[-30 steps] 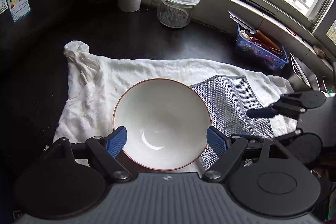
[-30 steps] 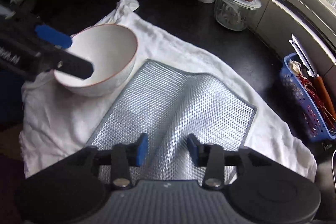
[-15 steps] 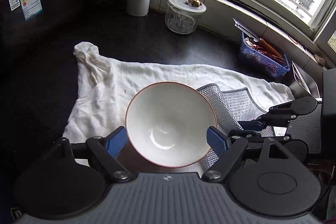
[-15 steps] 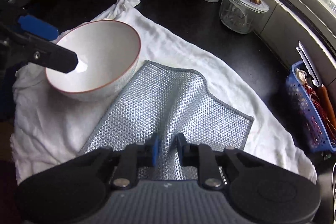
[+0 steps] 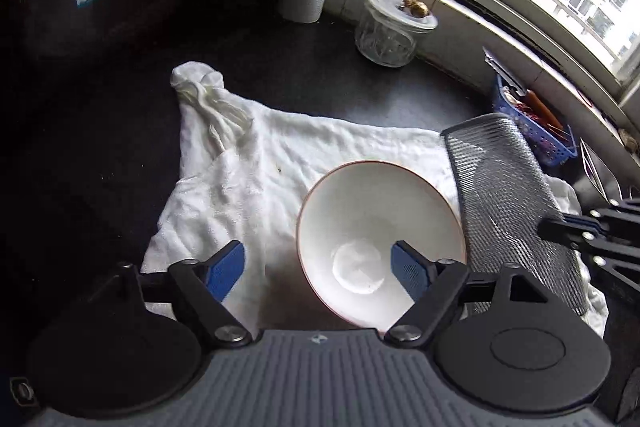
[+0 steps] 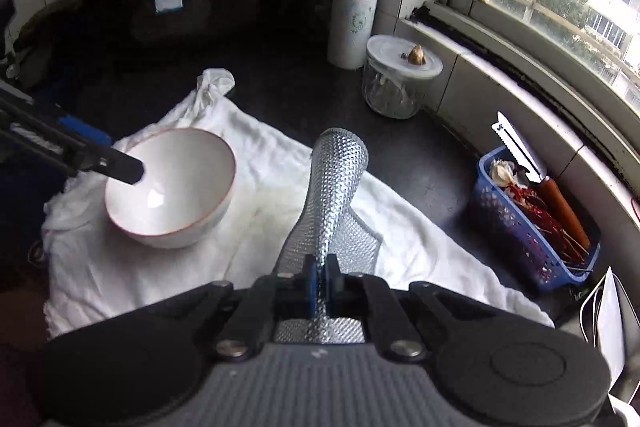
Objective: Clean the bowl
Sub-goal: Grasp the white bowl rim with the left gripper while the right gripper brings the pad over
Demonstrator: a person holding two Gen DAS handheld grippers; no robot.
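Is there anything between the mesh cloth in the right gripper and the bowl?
Nothing visible. The silver mesh cloth, pinched in the right gripper, hangs beside the white bowl with only bare white towel between them. The open left gripper straddles the bowl's near rim.

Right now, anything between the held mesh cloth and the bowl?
Nothing but bare white towel between the mesh cloth in the right tongs and the bowl, per the right wrist view.

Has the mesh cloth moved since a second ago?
Yes. The mesh cloth lay flat on the white towel beside the bowl; now the right gripper, jaws shut on it, holds it lifted above the towel.
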